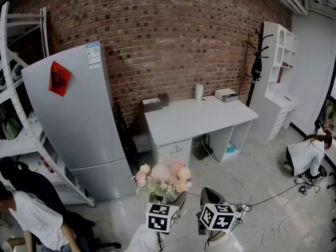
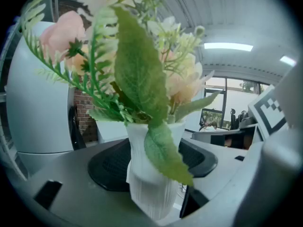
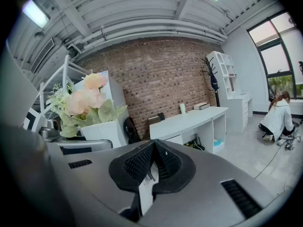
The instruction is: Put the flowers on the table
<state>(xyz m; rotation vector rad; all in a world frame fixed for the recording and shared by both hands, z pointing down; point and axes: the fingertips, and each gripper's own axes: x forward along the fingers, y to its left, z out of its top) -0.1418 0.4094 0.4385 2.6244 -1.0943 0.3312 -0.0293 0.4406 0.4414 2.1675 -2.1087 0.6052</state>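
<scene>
a red brick wall (image 1: 173, 30) spans twelve o'clock; a tall grey fridge (image 1: 79, 119) stands at nine, a long white table (image 1: 194, 117) at centre, white shelving (image 1: 278, 88) at two, pale grey floor (image 1: 273, 161) below.

Vase (image 2: 147, 193) ribbed matt white; wall (image 1: 173, 41) rough brick; fridge (image 1: 79, 119) smooth satin grey.

We read no text here: the red diamond sign (image 1: 59, 78) and the blue-white label (image 1: 94, 55) on the fridge (image 1: 79, 130) are too small.

Pink flowers (image 1: 163, 178) (ribbed white vase (image 2: 151, 174)), red-brick wall (image 1: 173, 41).
</scene>
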